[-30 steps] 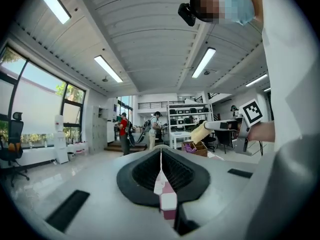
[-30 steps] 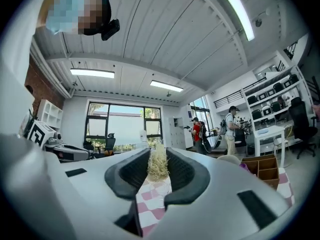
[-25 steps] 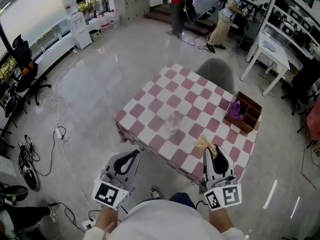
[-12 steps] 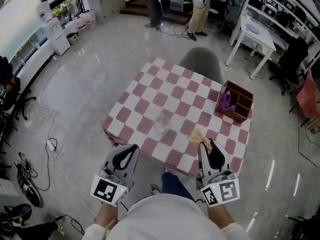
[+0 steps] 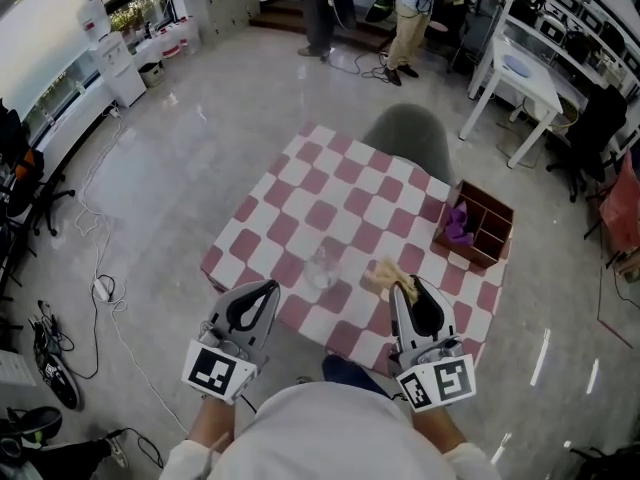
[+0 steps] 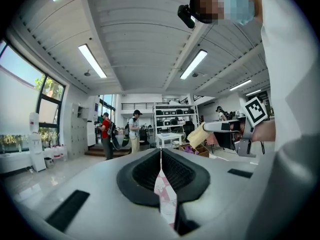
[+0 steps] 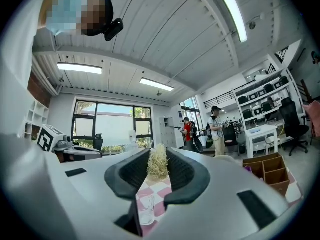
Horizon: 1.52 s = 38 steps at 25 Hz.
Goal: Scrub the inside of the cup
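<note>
**Cup stands untouched, scrubber gripped above the worktop's near edge**

The checkered worktop [image 5: 340, 198] carries a wooden box [image 5: 487, 230] at its right. The left tongs [image 5: 270, 288] are fully closed and empty. The right tongs [image 5: 405, 288] pinch a fibrous scrubber [image 5: 386, 276]. The clear cup [image 5: 320, 268] stands near the near edge, between them.

— Where's the cup?
— The clear glass cup [image 5: 322, 268] stands upright, mouth up, on the pink-and-white checked table [image 5: 340, 193], close to its near edge.
— And the scrubber?
— A pale yellow, fibrous scrubber [image 5: 386, 275], clamped between the right gripper [image 5: 408, 288] jaws and sticking out past their tips, just right of the cup, not touching it
</note>
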### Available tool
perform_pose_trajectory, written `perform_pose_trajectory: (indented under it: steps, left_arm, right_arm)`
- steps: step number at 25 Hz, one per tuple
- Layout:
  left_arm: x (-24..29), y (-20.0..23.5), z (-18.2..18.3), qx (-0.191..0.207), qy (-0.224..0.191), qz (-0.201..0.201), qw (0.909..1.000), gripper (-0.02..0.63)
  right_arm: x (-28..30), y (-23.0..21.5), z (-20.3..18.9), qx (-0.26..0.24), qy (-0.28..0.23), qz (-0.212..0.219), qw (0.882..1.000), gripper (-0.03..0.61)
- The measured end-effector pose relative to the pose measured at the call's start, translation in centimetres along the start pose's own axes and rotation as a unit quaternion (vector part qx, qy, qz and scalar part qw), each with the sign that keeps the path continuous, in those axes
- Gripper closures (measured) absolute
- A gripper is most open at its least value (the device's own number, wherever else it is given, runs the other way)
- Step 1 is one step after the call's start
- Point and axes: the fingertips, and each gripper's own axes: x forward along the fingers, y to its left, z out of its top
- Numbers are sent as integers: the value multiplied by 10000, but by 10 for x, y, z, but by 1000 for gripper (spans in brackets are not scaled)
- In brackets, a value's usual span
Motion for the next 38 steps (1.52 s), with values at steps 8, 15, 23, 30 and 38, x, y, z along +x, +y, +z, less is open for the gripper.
perform_pose_trajectory:
  steps: [8,15,23,30,38]
  left_arm:
    - [33,5,-5,-24,22,-61,10000,580]
    - [52,4,-9,-76,-136,-179,9997,580]
    - [60,8,-36,-141,-82,-241,9996,580]
    - [66,3,-87,-194,263,-340,9989,578]
    - [75,-1,-123,-503,560,-480,9960,578]
  right_arm:
    - [24,-14,-1,5,-17,231,9997,472]
    - [34,-17,-6,3,67,405,9992,472]
    - [42,-16,-13,-20,185,476,9987,471]
    - [47,-13,-23,-87,318,477,9983,472]
    - [53,-10,-32,-148,466,524,9974,471]
